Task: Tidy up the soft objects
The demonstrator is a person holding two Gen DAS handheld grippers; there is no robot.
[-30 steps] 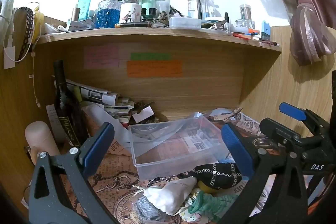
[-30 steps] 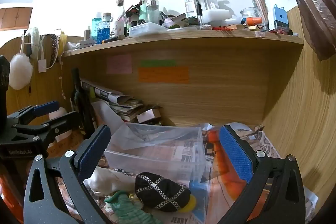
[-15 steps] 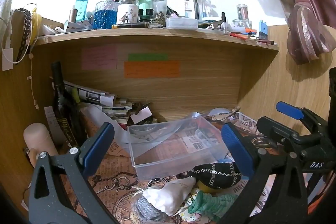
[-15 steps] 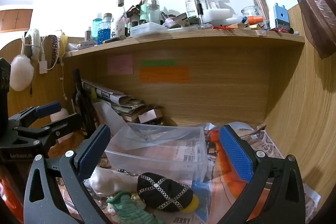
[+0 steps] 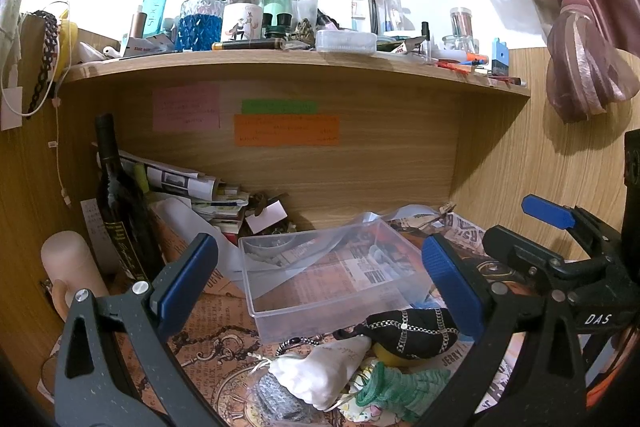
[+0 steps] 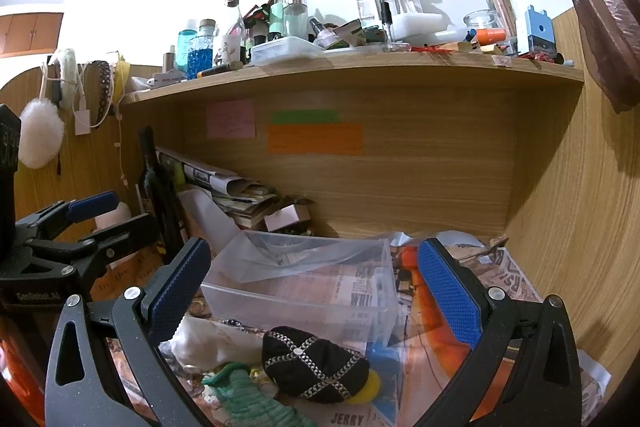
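Between the spread blue pads of the left gripper (image 5: 320, 279): nothing held, jaws wide apart above a clear plastic box (image 5: 332, 279) on a newspaper-covered desk (image 5: 208, 323). Nearer the camera than the box, a cluster of soft items: white cloth pouch (image 5: 324, 367), black pouch with chain pattern (image 5: 412, 327) over something yellow, green knitted piece (image 5: 400, 387), grey bundle (image 5: 276, 399) beside the white pouch. To the right, the right gripper (image 5: 548, 239) seen side-on, blue pad tip raised.

From the right wrist view: right gripper (image 6: 316, 287) likewise spread wide, empty, framing the same clear plastic box (image 6: 304, 287) with a loose transparent sheet draped across its top. Black pouch with chain pattern (image 6: 312, 367) just in front of the box's near wall, green knitted piece (image 6: 248, 403) to its left, white cloth pouch (image 6: 204, 343) behind that, partly hidden by the left pad. Left gripper (image 6: 84, 227) visible at the left edge, fingers apart.

Further back: dark wine bottle (image 5: 120, 203) upright at left, stack of folded papers (image 5: 188, 187) beside it, pink, green and orange sticky notes (image 5: 286, 135) on the wooden back panel. Overhead, a wooden shelf (image 5: 296, 61) crowded with bottles and jars, including a blue-filled glass bottle (image 5: 199, 23). Pink curtain (image 5: 576, 39), tied back, at upper right.
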